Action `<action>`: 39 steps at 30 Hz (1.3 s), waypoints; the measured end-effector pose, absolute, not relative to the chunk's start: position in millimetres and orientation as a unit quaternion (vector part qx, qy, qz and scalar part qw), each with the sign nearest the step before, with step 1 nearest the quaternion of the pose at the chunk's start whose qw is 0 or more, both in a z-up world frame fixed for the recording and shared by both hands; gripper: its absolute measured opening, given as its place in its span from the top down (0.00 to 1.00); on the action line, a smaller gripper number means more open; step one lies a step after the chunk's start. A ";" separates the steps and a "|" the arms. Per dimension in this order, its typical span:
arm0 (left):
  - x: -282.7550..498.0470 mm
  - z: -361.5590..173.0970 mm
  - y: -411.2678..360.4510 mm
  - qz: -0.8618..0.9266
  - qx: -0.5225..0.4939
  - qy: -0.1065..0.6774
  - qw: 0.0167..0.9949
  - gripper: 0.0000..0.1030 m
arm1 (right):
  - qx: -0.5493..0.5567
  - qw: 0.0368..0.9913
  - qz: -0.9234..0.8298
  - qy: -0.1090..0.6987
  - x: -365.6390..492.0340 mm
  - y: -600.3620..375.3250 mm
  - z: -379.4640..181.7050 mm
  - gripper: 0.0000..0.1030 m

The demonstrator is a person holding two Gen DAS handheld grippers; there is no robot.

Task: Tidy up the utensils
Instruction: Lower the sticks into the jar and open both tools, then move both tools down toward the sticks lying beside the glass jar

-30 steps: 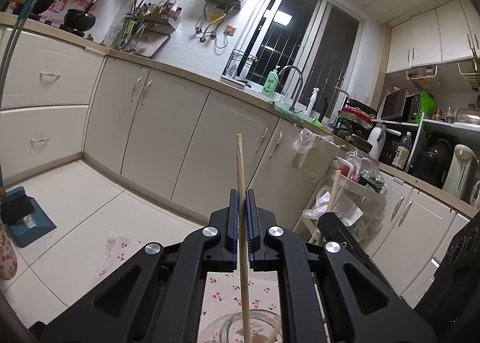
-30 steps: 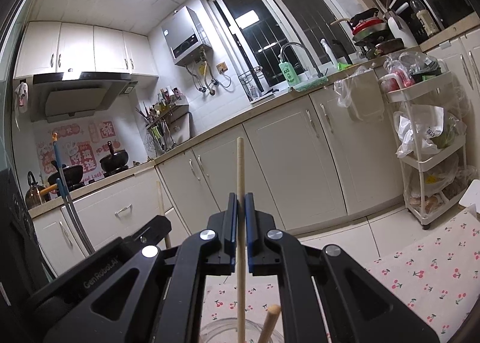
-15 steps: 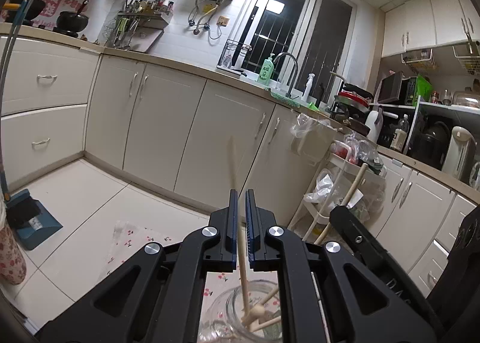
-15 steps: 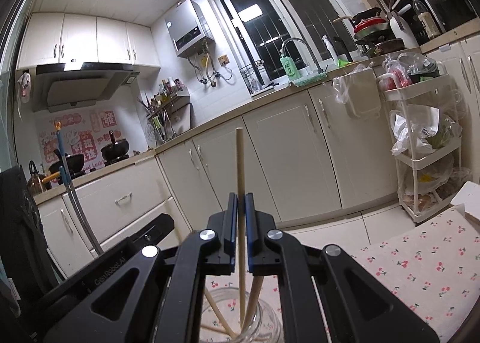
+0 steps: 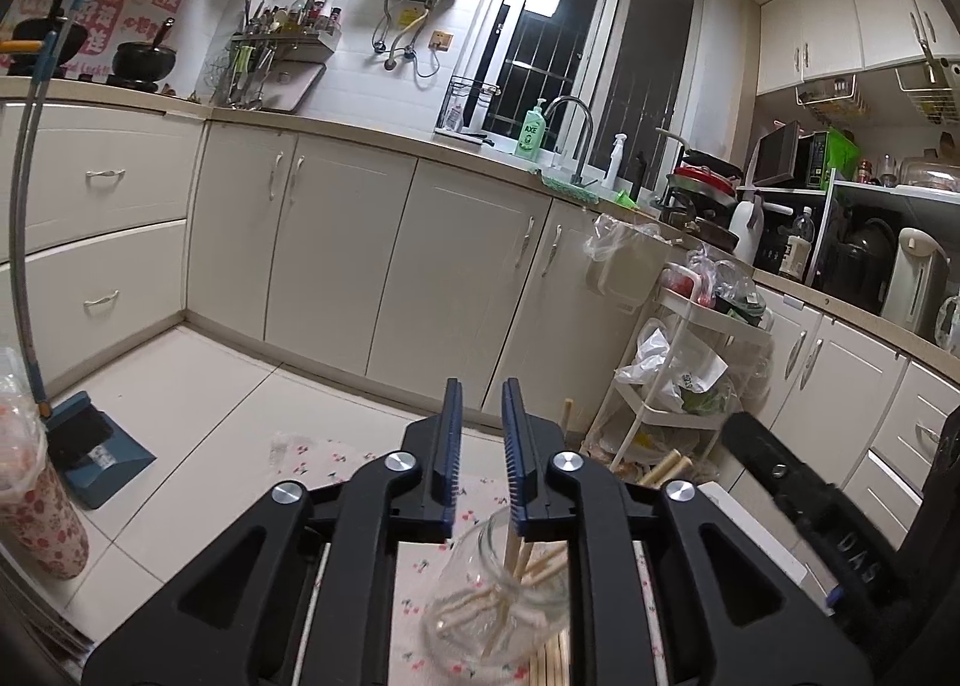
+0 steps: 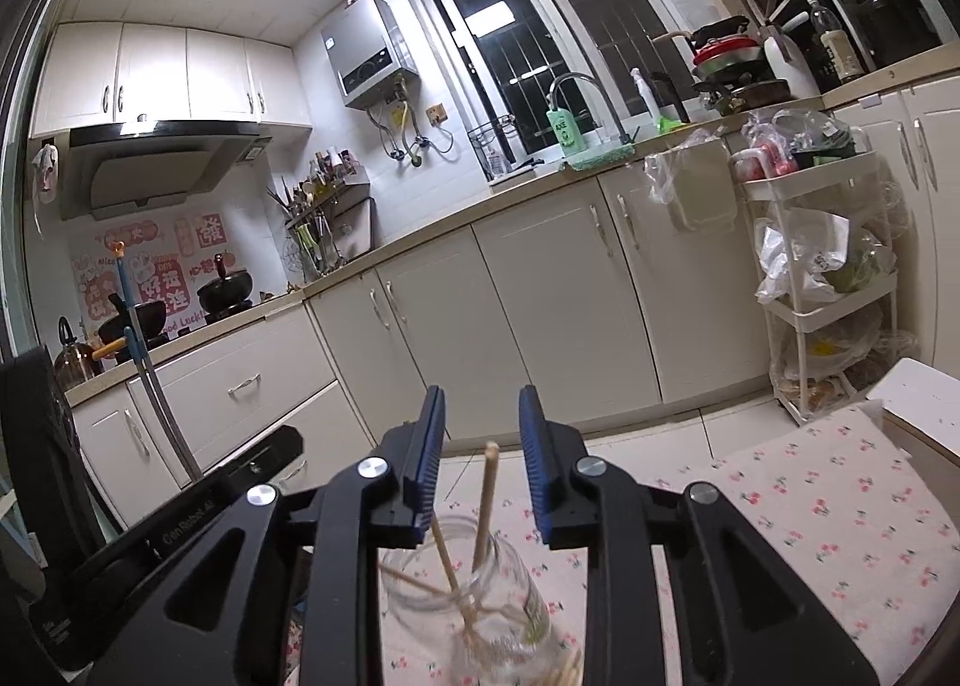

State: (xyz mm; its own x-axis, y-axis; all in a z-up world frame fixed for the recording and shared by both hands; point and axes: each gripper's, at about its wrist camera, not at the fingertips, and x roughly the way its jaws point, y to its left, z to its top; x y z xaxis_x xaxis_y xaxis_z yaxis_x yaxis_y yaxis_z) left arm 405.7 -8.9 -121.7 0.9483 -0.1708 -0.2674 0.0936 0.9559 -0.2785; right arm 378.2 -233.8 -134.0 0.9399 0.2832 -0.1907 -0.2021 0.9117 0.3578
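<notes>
Left wrist view first: the left claw (image 5: 482, 446) has its jaws opening, with nothing pinched between the blue pads. Right below it a clear glass jar (image 5: 498, 596) sits on the cherry-print cloth (image 5: 420, 566) over the tabletop, and several wooden chopsticks (image 5: 522, 560) stand in it, leaning up and to the right, so the long axis is mostly upright but tilted. Right wrist view: the right claw (image 6: 482, 446) is also opening up and released. One chopstick (image 6: 485, 500) stands loose in the gap, touching neither pad, its top end tipped slightly right and its bottom down in the jar (image 6: 474, 602). The others in there lean left, crossing it.
</notes>
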 end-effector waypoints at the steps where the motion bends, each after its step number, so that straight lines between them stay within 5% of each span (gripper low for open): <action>1: 399.4 -120.5 -7.4 -0.066 -0.131 0.146 0.978 0.84 | 0.170 0.970 0.122 0.122 371.5 -237.0 -133.5 0.72; 10: 348.1 -120.4 -2.4 -0.069 -0.123 0.169 0.975 0.71 | 0.162 0.963 0.089 0.197 324.2 -255.8 -151.5 0.63; 20: 317.8 -172.5 -20.8 -0.088 -0.076 0.285 0.951 0.62 | 0.082 0.918 0.090 0.378 323.0 -228.2 -227.5 0.59; 30: 317.9 -205.5 -11.5 -0.077 -0.087 0.353 0.928 0.48 | -0.008 0.887 0.079 0.454 332.2 -197.7 -258.0 0.58; 39: 324.9 -226.5 -42.6 -0.100 -0.041 0.408 0.906 0.46 | -0.009 0.875 0.039 0.482 321.8 -244.9 -257.4 0.58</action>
